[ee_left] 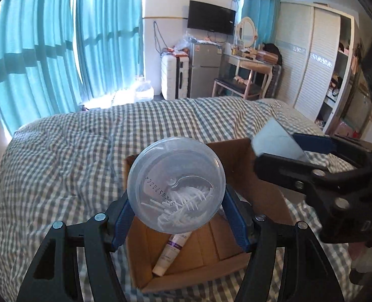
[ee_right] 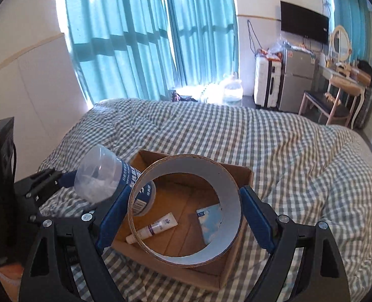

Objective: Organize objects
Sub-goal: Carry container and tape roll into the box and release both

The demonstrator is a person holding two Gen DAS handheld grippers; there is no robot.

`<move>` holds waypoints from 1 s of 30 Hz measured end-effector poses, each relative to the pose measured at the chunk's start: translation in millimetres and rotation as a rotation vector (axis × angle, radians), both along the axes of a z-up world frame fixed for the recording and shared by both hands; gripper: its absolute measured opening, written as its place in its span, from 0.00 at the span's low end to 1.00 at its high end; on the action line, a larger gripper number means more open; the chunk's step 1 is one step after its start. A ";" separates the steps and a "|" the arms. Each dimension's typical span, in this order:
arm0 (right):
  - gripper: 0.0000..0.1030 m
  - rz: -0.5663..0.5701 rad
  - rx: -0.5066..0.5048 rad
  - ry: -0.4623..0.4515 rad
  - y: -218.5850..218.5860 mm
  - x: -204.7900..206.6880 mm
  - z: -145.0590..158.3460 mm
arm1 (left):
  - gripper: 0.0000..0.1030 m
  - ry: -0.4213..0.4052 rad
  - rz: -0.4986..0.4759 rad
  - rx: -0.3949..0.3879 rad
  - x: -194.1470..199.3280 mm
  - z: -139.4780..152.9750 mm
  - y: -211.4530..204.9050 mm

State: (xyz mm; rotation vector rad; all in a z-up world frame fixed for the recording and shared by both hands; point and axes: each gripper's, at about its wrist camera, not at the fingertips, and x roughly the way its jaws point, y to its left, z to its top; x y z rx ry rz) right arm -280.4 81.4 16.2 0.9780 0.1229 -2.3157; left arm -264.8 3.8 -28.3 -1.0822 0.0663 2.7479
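My left gripper [ee_left: 176, 210] is shut on a clear plastic jar of cotton swabs [ee_left: 176, 185] and holds it above an open cardboard box [ee_left: 238, 259] on the bed. The jar also shows in the right wrist view [ee_right: 103, 176], at the box's left edge. My right gripper [ee_right: 186, 212] is shut on a wide tape roll [ee_right: 232, 193] and holds it over the same box [ee_right: 178, 274]. In the left wrist view the right gripper [ee_left: 281, 151] and roll [ee_left: 274, 138] sit at the box's right side. A white tube [ee_right: 152, 229] and a blue-white packet [ee_right: 210, 224] lie inside the box.
The box rests on a green-checked bedcover [ee_left: 73, 163]. Beyond the bed stand teal curtains [ee_left: 60, 50], a white suitcase [ee_left: 173, 75], a small fridge [ee_left: 204, 70], a dressing table with chair [ee_left: 248, 75] and a wardrobe [ee_left: 311, 63].
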 end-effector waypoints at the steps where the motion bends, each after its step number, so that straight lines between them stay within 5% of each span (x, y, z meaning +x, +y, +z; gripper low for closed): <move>1: 0.84 -0.006 0.004 -0.014 -3.0 -7.4 -9.0 | 0.66 -0.018 -0.006 0.001 -6.9 -5.9 0.5; 8: 0.84 -0.031 0.042 -0.059 -14.4 -41.3 -55.0 | 0.66 -0.102 -0.015 0.004 -32.8 -51.6 1.3; 16: 0.85 -0.019 0.006 -0.067 -13.9 -52.6 -64.8 | 0.66 -0.125 -0.017 0.004 -39.4 -72.7 -1.3; 20: 0.87 -0.014 -0.009 -0.058 -10.3 -48.3 -60.2 | 0.67 -0.123 -0.033 0.015 -36.5 -68.4 2.6; 23: 0.92 -0.023 -0.014 -0.020 -4.9 -38.2 -48.9 | 0.79 -0.137 -0.032 0.006 -32.9 -60.5 5.9; 26: 0.92 -0.042 -0.058 0.007 7.9 -29.3 -30.3 | 0.90 -0.114 -0.028 0.000 -18.7 -39.3 7.4; 30: 0.92 -0.058 -0.100 0.047 30.1 -10.5 2.9 | 0.93 -0.077 -0.019 -0.004 6.6 -9.5 0.4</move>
